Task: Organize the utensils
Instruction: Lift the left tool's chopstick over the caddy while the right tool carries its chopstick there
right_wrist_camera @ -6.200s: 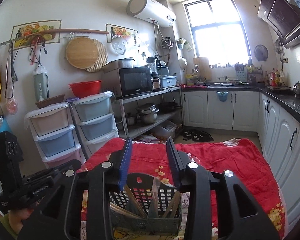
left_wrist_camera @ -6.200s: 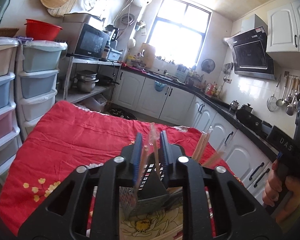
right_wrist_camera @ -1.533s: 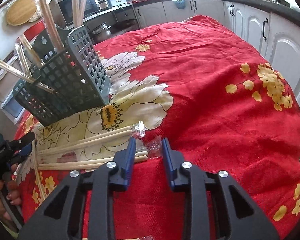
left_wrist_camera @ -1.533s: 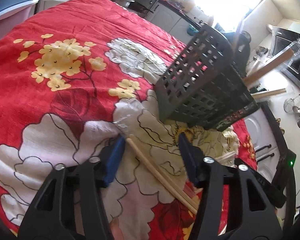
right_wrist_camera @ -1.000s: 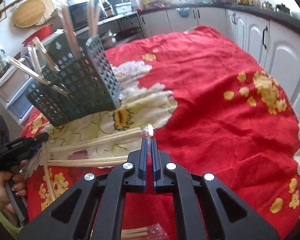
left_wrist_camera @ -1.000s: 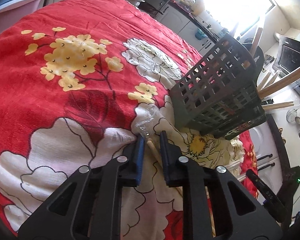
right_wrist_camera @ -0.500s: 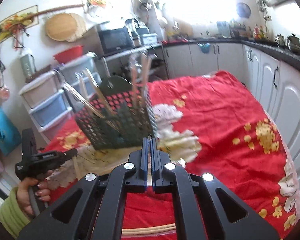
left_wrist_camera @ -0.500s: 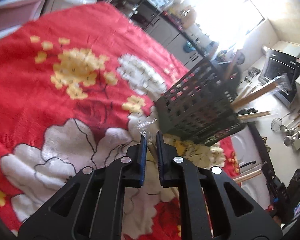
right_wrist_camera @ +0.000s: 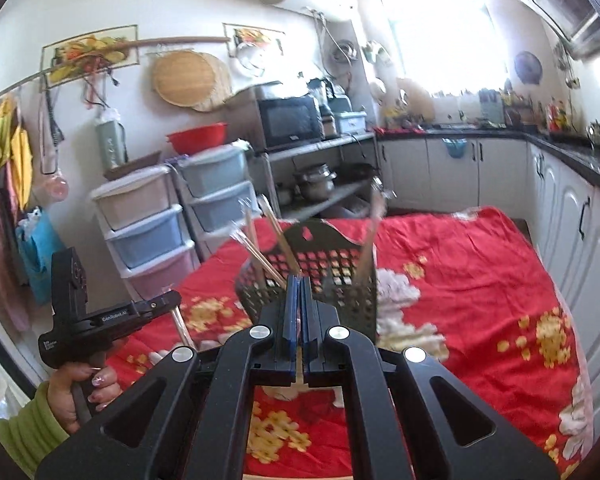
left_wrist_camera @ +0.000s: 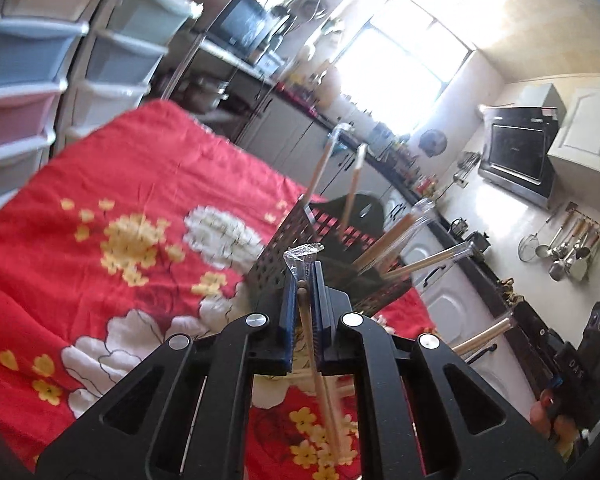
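A dark slotted utensil basket (left_wrist_camera: 332, 264) stands on the red flowered cloth (left_wrist_camera: 131, 184) and holds several wrapped chopstick pairs. My left gripper (left_wrist_camera: 303, 276) is shut on a wrapped pair of chopsticks (left_wrist_camera: 320, 372), lifted and hanging down beneath it, just short of the basket. In the right wrist view the basket (right_wrist_camera: 320, 276) stands straight ahead. My right gripper (right_wrist_camera: 297, 288) is shut on the clear wrapper end of another chopstick pair (right_wrist_camera: 297, 326), mostly hidden by the jaws. The left gripper (right_wrist_camera: 171, 300) shows at the left there with its chopsticks (right_wrist_camera: 181, 328).
Plastic drawer towers (right_wrist_camera: 147, 224) and a shelf with a microwave (right_wrist_camera: 289, 120) stand beyond the table's far left. White cabinets (right_wrist_camera: 572, 216) run along the right. More chopsticks (left_wrist_camera: 480, 336) lie near the table's right side.
Both grippers have closed on wrapped chopstick pairs lying on the cloth and lifted them. They now sit higher and face the basket.
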`<action>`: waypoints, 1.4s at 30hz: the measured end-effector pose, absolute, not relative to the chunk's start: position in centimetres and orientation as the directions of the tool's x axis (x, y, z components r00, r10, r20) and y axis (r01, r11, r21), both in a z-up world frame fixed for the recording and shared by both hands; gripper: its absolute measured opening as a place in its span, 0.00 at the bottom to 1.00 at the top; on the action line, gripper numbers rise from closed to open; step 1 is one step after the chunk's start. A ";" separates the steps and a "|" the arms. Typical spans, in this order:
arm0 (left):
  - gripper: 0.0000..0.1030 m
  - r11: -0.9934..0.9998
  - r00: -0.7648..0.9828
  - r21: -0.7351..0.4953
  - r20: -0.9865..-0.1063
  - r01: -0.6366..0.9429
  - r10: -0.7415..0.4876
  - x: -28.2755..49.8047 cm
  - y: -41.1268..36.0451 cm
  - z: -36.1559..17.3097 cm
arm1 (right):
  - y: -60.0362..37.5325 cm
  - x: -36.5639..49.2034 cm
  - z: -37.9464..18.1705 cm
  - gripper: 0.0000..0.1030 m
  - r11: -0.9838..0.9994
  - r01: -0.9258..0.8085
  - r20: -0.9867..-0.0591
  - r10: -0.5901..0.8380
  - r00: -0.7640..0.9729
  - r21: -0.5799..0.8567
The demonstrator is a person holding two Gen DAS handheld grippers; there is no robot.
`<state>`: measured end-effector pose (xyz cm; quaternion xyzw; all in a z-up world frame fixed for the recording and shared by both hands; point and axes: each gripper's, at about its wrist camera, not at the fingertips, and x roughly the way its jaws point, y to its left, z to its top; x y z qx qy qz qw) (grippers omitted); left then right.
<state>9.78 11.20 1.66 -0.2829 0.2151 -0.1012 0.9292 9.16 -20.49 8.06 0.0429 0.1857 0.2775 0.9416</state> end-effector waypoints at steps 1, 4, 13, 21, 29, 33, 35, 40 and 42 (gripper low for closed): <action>0.03 0.820 0.890 -0.568 -0.334 0.071 -0.309 9.6 11.3 1.9 | -20.4 9.0 8.3 0.02 0.841 -0.511 -0.318 0.541 0.779 0.179; 0.03 0.820 0.901 -0.565 -0.305 0.089 -0.308 8.8 11.4 3.0 | -20.3 8.4 9.3 0.02 0.836 -0.523 -0.292 0.549 0.783 0.169; 0.03 0.823 0.920 -0.553 -0.241 0.131 -0.308 7.9 11.0 5.6 | -21.3 7.8 10.7 0.02 0.837 -0.523 -0.255 0.547 0.797 0.162; 0.03 0.843 0.935 -0.509 -0.186 0.171 -0.303 7.9 10.2 8.6 | -21.4 7.7 11.7 0.02 0.832 -0.531 -0.226 0.554 0.801 0.157; 0.03 0.872 0.954 -0.450 -0.125 0.191 -0.274 8.5 9.7 12.2 | -21.0 8.5 13.1 0.02 0.832 -0.535 -0.192 0.554 0.810 0.144; 0.03 0.893 0.963 -0.411 -0.106 0.183 -0.247 8.9 9.6 13.5 | -20.8 9.1 14.0 0.02 0.833 -0.535 -0.176 0.553 0.815 0.142; 0.03 0.902 0.968 -0.393 -0.097 0.177 -0.232 9.0 9.5 14.1 | -20.7 9.3 14.4 0.02 0.830 -0.538 -0.166 0.557 0.814 0.147; 0.03 0.916 0.979 -0.370 -0.063 0.157 -0.194 9.4 9.5 15.3 | -20.0 9.7 15.7 0.02 0.822 -0.550 -0.136 0.567 0.812 0.144; 0.03 0.920 0.982 -0.363 -0.056 0.148 -0.181 9.7 9.6 15.6 | -19.8 9.9 16.1 0.02 0.820 -0.555 -0.125 0.571 0.812 0.137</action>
